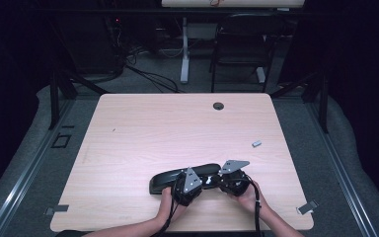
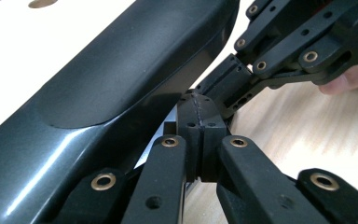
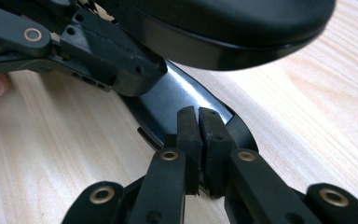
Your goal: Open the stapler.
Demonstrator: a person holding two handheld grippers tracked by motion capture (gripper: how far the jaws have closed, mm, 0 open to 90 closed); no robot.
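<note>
A long black case (image 1: 165, 180) lies near the front edge of the table (image 1: 153, 128), with both grippers meeting at its right end. My left gripper (image 1: 206, 182) is shut, its tips (image 2: 199, 105) against the gap under the case's matte lid (image 2: 121, 60); I cannot tell whether anything thin is pinched. My right gripper (image 1: 215, 181) comes from the other side. Its jaws (image 3: 198, 116) are closed on the rim of the glossy lower shell (image 3: 182, 93), beneath the raised lid (image 3: 223, 23). The two grippers' tips almost touch.
A small grey piece (image 1: 256, 144) lies on the table's right part, and a round cable hole (image 1: 218, 105) sits at the far edge. Grey tabs (image 1: 307, 207) mark the front corners. A chair (image 1: 242, 44) stands beyond the table.
</note>
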